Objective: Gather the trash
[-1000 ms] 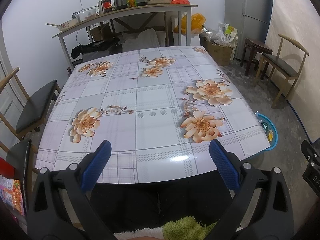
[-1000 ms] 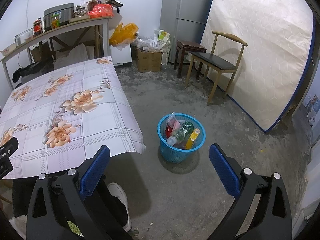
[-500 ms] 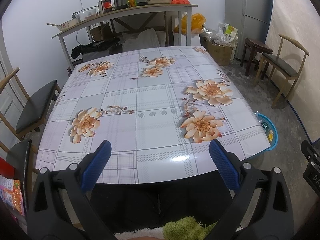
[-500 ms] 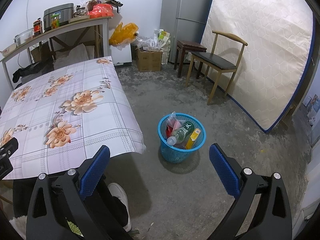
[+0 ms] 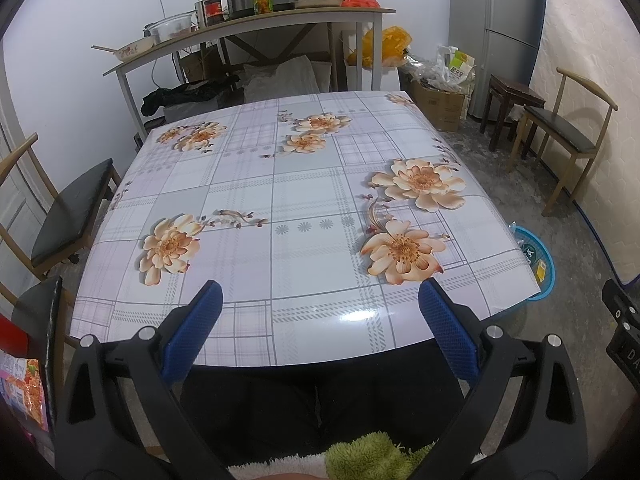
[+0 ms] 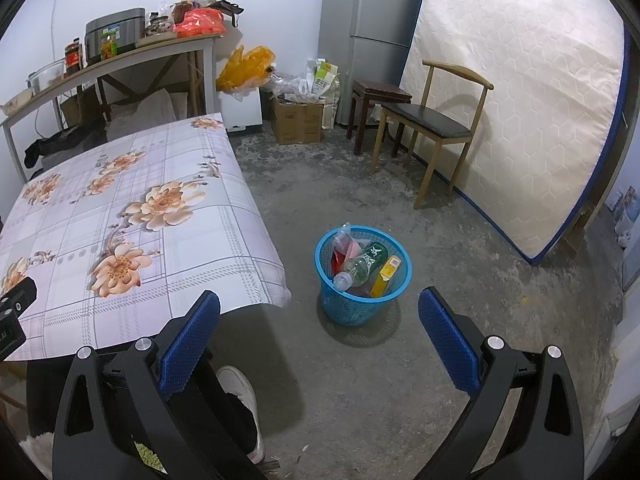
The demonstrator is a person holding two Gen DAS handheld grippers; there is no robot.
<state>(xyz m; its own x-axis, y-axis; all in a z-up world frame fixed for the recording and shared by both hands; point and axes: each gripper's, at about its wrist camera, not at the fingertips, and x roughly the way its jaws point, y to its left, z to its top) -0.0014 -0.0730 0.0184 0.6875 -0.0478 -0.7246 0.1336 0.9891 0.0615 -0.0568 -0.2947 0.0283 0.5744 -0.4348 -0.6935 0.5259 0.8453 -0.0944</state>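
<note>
Left tool [image 5: 316, 324] and right tool [image 6: 319, 332] are held wide open, empty; trash-filled basket [image 6: 362, 308] stands beside counter [image 6: 168, 264].

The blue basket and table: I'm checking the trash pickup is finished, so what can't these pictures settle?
- Blue basket: its bottom layer is hidden under the plastic bottle and yellow carton in the right wrist view.
- In the left wrist view the table edge cuts off most of the basket.
- Floor under the table: hidden by the tabletop in both views.
- Bottle label: too small to read.
</note>
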